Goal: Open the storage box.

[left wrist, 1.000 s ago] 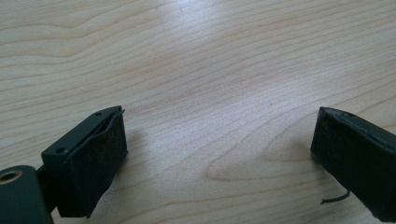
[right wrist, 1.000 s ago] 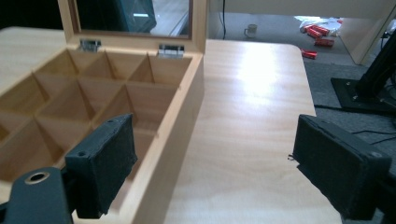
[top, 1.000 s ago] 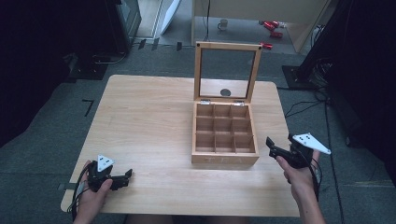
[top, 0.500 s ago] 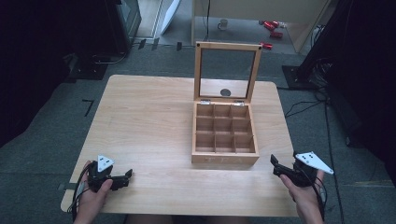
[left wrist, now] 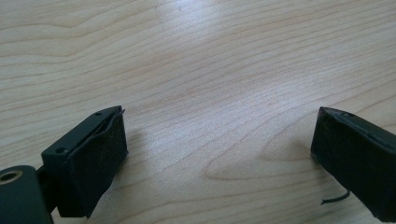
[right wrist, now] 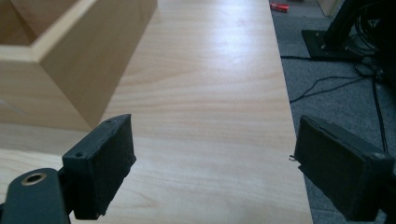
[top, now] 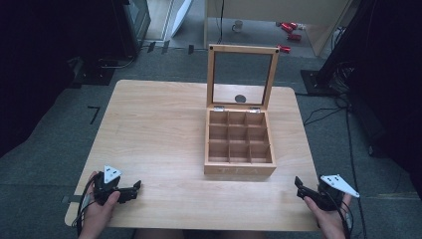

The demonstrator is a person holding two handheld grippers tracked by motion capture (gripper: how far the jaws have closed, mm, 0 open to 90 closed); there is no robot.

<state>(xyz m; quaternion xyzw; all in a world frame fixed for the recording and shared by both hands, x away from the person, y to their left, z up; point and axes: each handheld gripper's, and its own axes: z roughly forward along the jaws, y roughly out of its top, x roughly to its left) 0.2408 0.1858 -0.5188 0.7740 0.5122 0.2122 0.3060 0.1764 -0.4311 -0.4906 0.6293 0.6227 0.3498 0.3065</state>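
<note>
Mug [top: 239,25], maybe red tools [top: 290,29], on floor.

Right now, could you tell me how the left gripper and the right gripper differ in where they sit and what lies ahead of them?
The left gripper rests at the table's near left corner, well away from the wooden box; the right gripper sits at the near right edge, closer to the box. The left gripper looks onto bare tabletop, while the right gripper has the box's corner ahead at its left and floor cables at its right. Both are open and hold nothing.
</note>
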